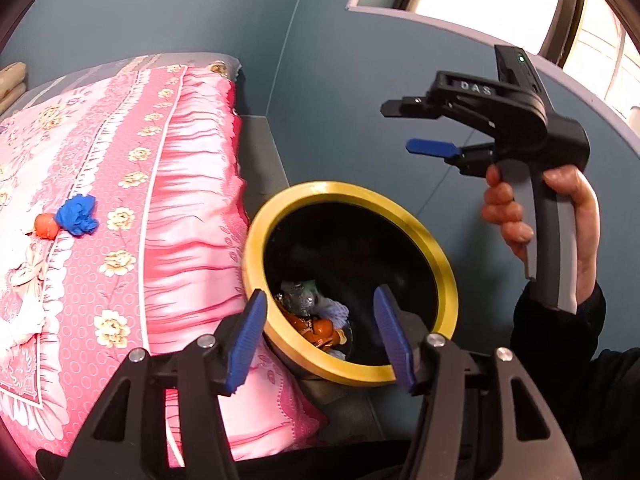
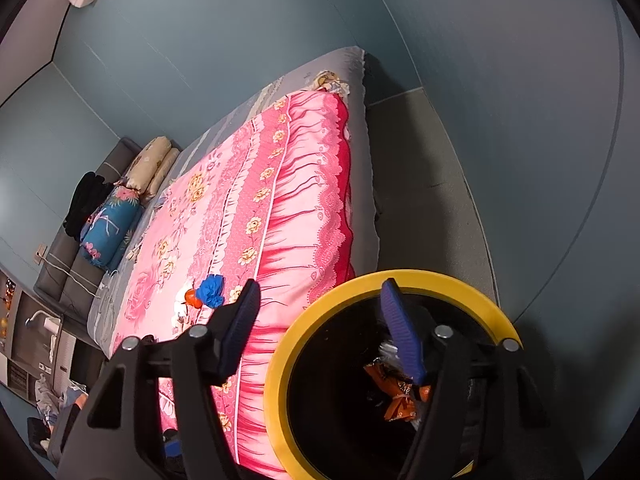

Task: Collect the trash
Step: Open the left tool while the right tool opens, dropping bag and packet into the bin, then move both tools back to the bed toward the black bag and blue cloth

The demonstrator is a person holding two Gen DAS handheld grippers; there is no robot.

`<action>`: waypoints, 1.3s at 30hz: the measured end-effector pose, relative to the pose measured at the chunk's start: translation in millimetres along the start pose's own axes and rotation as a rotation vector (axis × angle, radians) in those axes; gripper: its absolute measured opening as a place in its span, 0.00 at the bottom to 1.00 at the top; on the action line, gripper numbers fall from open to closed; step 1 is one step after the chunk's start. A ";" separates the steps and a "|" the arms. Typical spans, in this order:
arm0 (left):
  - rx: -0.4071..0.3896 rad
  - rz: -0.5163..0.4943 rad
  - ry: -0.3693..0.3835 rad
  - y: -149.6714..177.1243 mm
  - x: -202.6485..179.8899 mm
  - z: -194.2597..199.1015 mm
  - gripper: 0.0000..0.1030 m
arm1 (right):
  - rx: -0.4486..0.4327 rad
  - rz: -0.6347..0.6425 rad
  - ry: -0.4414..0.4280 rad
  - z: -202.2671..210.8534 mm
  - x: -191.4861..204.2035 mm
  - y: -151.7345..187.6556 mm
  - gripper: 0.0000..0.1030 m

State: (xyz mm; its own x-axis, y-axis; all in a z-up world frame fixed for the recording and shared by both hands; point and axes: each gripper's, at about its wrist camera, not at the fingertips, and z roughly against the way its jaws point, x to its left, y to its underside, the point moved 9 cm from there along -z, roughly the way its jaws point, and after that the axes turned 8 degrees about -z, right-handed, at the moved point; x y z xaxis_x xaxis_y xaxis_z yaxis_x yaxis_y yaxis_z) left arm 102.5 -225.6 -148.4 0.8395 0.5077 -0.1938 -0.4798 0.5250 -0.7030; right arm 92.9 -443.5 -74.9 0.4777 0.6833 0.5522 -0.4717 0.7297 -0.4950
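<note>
A: What does your left camera catch that the right one misses?

B: Your right hand-held gripper [image 1: 404,128] from outside, spread wide, empty, above the bin [image 1: 440,258].

A: And the left hand-held gripper [image 1: 320,340]?

B: Also wide apart, empty.

A: The bin?

B: Orange wrappers [image 2: 400,398] lie inside. A blue wad [image 1: 78,214] and an orange scrap [image 1: 45,225] sit on the bed [image 2: 276,216].

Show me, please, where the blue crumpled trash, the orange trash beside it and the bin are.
blue crumpled trash [image 1: 77,214]: left wrist view, middle of the wad.
orange trash [image 1: 45,225]: left wrist view, its rounded centre.
bin [image 2: 276,364]: right wrist view, left part of yellow rim.
</note>
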 end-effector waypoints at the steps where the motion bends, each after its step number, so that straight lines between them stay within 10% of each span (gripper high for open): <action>1: -0.009 0.002 -0.012 -0.7 3.8 3.7 0.57 | -0.001 0.006 -0.003 -0.2 2.5 0.1 0.65; 13: -0.097 0.127 -0.208 4.3 94.5 58.3 0.82 | -0.059 0.220 -0.105 -12.8 95.1 13.6 0.91; 29: -0.153 0.416 -0.515 63.2 264.7 147.2 0.89 | 0.026 0.561 -0.227 -129.2 240.2 76.6 0.92; 39: -0.115 0.567 -0.647 112.9 361.6 172.2 0.89 | 0.100 0.686 -0.157 -229.3 272.5 108.4 0.92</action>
State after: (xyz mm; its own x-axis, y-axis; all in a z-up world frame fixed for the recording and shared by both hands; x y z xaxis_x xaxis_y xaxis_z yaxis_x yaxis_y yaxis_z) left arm 307.9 134.9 -180.1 0.1543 0.9790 -0.1336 -0.7238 0.0199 -0.6898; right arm 342.0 -172.6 -131.9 -0.0603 0.9709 0.2319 -0.6971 0.1253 -0.7060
